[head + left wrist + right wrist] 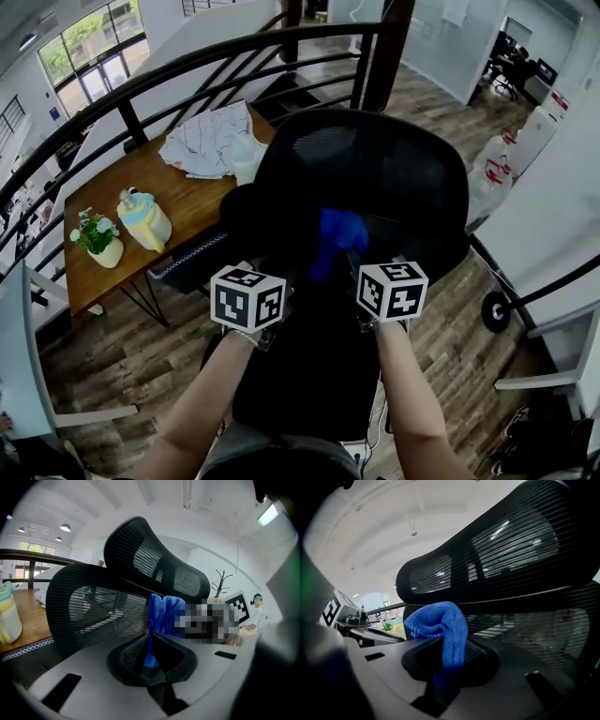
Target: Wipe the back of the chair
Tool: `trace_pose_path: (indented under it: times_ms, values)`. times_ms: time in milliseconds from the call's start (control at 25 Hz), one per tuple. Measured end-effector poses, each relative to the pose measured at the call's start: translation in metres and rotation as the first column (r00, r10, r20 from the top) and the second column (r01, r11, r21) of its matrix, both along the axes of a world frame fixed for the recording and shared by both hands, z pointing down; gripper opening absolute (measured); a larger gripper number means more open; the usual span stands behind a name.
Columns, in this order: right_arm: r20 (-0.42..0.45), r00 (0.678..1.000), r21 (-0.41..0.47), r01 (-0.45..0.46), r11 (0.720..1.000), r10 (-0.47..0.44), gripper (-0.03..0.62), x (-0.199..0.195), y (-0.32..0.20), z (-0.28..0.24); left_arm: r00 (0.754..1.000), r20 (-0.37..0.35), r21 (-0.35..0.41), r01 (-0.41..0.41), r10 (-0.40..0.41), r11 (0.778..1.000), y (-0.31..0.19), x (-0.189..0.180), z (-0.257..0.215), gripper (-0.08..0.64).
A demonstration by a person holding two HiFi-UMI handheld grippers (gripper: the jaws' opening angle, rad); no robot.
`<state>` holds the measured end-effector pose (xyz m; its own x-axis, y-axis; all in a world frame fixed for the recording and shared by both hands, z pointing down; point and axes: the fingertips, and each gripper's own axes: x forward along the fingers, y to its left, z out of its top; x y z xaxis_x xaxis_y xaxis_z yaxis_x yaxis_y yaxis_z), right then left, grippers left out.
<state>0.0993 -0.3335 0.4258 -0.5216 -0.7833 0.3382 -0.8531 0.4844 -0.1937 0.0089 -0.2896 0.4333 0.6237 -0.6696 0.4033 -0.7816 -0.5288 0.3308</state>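
Right claw (447,665) was clamped on a blue cloth (440,620), its bunched top lying against the black mesh chair back (375,178). Left claw (151,660), close beside it, pinched a strand of the same cloth. Chair stood beside a wooden table (187,202).

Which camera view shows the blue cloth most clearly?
The right gripper view: the blue cloth sits large and central, pinched between the jaws. The left gripper view shows it smaller and narrower. The head view shows only a small blue patch.

Wood-plank floor (112,356), wooden table (187,202) beside curved black railing (169,67), bright windows (94,47), white walls (553,197)
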Motion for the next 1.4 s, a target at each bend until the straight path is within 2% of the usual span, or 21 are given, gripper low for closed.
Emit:
trace_pose_path:
  times_ms: [280,680,1080,1240,1400]
  values:
    - [0.02,0.994,-0.021,-0.108,0.994,0.108,0.1,0.062,0.005,0.004,0.992,0.0,0.0,-0.123,0.123,0.992,0.003,0.059,-0.001,0.041]
    - [0.007,0.967,-0.025,-0.256,0.966,0.256,0.1,0.142,0.02,0.007,0.964,-0.014,0.002,-0.267,0.267,0.964,0.009,0.125,0.0,0.041]
    - [0.002,0.903,-0.024,-0.43,0.903,0.43,0.098,0.219,0.038,0.008,0.927,-0.042,0.004,-0.373,0.372,0.928,0.017,0.179,0.002,0.04]
    - [-0.006,0.877,-0.026,-0.481,0.876,0.481,0.098,0.238,0.046,0.008,0.913,-0.044,0.001,-0.405,0.405,0.914,0.025,0.186,0.003,0.041]
    - [-0.012,0.846,-0.024,-0.534,0.845,0.534,0.097,0.255,0.054,0.005,0.91,-0.04,-0.005,-0.414,0.413,0.91,0.029,0.186,0.004,0.04]
